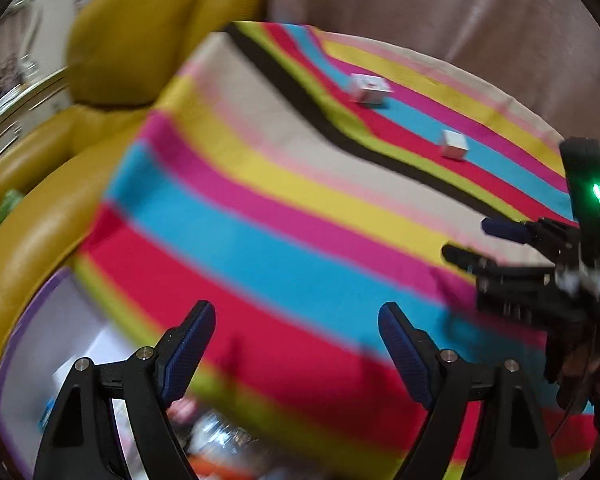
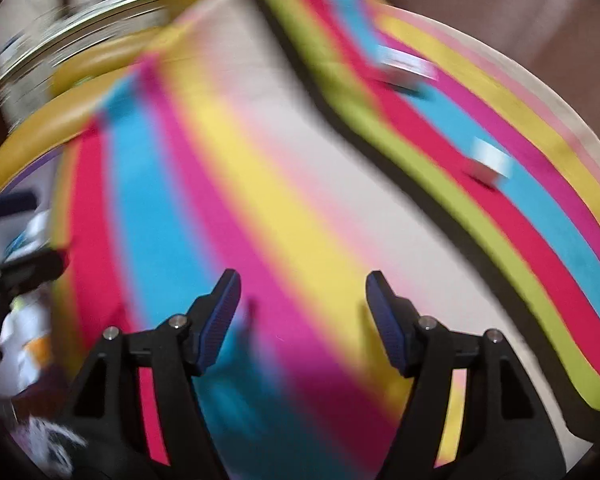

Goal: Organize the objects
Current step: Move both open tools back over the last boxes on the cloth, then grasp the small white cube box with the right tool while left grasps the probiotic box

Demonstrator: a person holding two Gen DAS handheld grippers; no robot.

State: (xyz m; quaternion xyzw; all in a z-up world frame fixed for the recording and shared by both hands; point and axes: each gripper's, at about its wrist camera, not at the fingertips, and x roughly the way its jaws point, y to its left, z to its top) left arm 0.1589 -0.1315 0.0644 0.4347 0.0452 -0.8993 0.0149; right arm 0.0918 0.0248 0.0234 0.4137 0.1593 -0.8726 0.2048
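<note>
Two small white boxes lie on a bright striped cloth (image 1: 284, 216) at the far side: one (image 1: 369, 88) farther back, one (image 1: 454, 145) nearer right. Both show blurred in the right wrist view, one (image 2: 406, 65) farther, one (image 2: 490, 162) nearer. My left gripper (image 1: 296, 336) is open and empty over the cloth's near part. My right gripper (image 2: 302, 304) is open and empty above the cloth's middle. The right gripper also shows in the left wrist view (image 1: 476, 244) at the right edge, with a green light on it.
A mustard-yellow leather armchair (image 1: 112, 80) stands left of the cloth. A purple-rimmed bin (image 1: 40, 344) with mixed items sits at the lower left. A pinkish curtain (image 1: 440, 4) hangs behind. Both views are motion-blurred.
</note>
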